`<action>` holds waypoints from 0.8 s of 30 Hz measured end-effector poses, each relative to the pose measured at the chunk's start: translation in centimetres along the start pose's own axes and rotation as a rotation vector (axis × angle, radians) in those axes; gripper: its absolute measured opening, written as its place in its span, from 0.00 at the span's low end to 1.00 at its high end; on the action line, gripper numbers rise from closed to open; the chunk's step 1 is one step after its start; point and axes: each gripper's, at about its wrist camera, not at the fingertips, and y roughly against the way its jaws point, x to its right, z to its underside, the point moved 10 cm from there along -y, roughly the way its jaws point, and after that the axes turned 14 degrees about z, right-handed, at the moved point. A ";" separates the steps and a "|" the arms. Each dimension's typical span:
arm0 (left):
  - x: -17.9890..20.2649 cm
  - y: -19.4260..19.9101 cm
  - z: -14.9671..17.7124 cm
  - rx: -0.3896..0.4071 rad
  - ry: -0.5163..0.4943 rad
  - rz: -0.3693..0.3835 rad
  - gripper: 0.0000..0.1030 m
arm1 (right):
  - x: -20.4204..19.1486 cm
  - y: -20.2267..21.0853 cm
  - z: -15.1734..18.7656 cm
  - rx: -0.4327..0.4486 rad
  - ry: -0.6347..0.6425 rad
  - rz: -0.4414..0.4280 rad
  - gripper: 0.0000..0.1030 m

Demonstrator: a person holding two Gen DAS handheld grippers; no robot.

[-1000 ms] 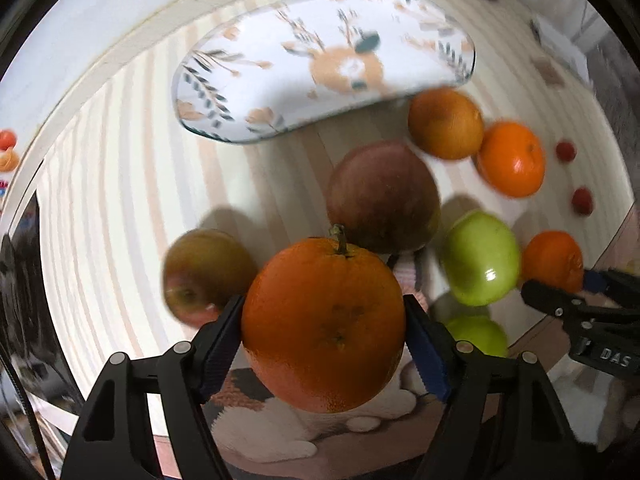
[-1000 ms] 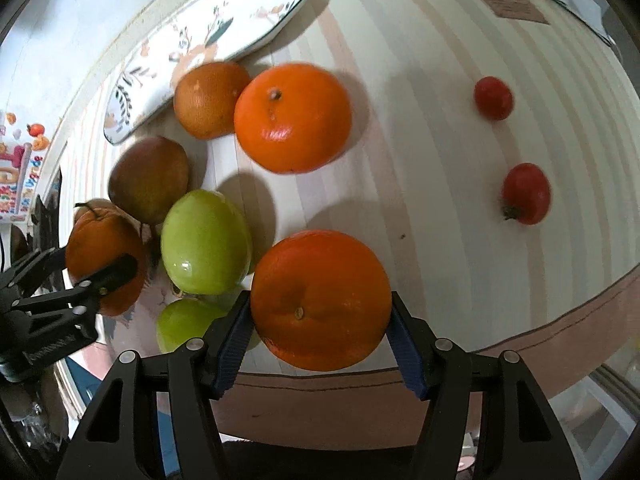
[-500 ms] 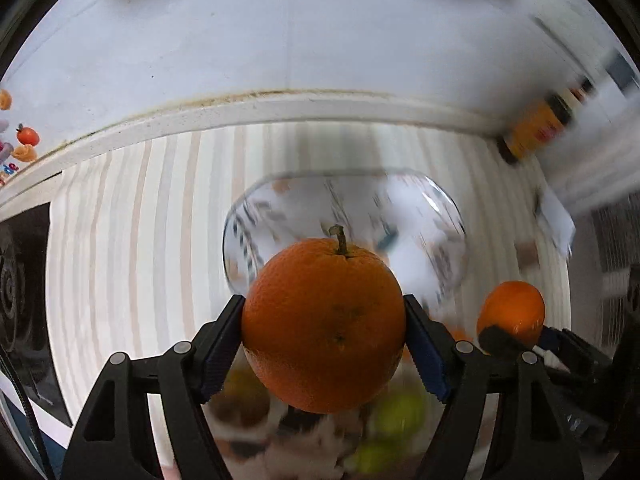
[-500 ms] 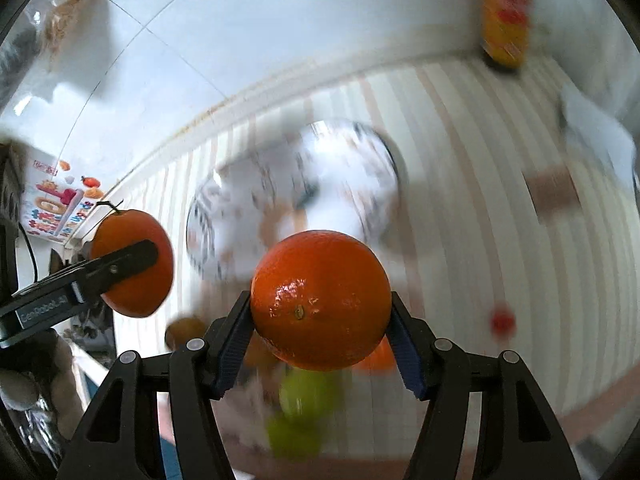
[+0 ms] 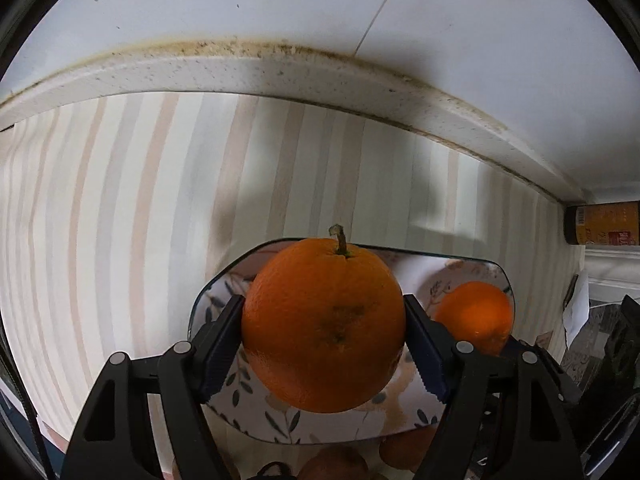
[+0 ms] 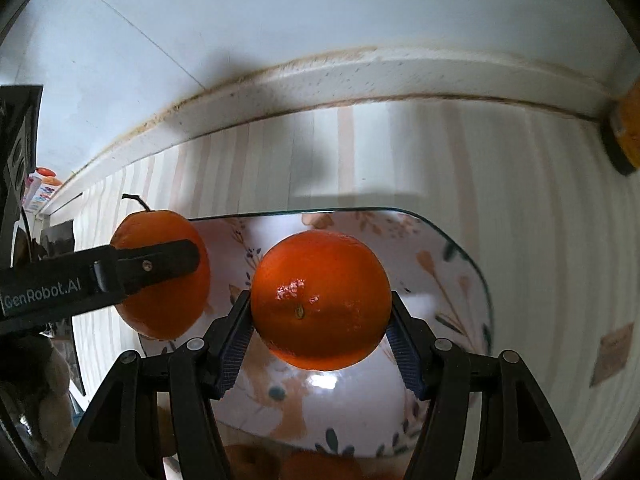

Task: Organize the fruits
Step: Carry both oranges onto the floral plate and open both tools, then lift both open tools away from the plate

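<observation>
While both claws hover over the floral-patterned glass plate with rounded corners (image 6: 452,240), we carry one fruit in each. Our left gripper (image 5: 324,344) is clenched on a round orange with a short brown stalk (image 5: 324,336), its stalk pointing up and away from the camera; our right gripper (image 6: 320,320) is clenched on a glossy round orange without a stalk (image 6: 320,300), its navel facing the lens. Seen from the right wrist, the stalked orange (image 6: 160,276) and one black finger (image 6: 152,266) of the left claw sit just beside the left rim of the plate, while the stalkless orange lies over the plate's middle. Seen from the left wrist, the stalkless orange (image 5: 476,316) appears to the right, over the plate's (image 5: 224,280) far right part. The relation that governs the next move, we judge, is vertical: the plate lies directly below each fruit, so a short descent before release should suffice. Round fruit may roll on the smooth glass, perhaps toward the striped tablecloth (image 5: 120,220). A yellow-labelled jar (image 5: 600,224) stands well apart by the wall.
</observation>
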 end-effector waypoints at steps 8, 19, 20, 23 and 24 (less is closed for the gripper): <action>0.4 -1.3 0.5 -0.046 0.000 -0.036 0.73 | -0.6 -1.9 -0.5 -0.052 0.007 -0.009 0.65; 2.0 -0.8 1.2 -0.011 -0.045 -0.092 0.87 | 0.4 -0.7 0.2 -0.077 0.005 0.045 0.91; 2.3 -0.5 1.2 -0.002 -0.049 -0.091 0.87 | 0.7 -0.5 0.5 -0.081 0.004 0.061 0.91; 3.2 1.0 1.8 0.030 -0.060 -0.099 0.87 | 1.4 0.2 1.3 -0.092 0.007 0.086 0.91; 3.4 1.6 2.1 0.043 -0.071 -0.112 0.87 | 1.6 0.4 1.4 -0.095 0.005 0.094 0.91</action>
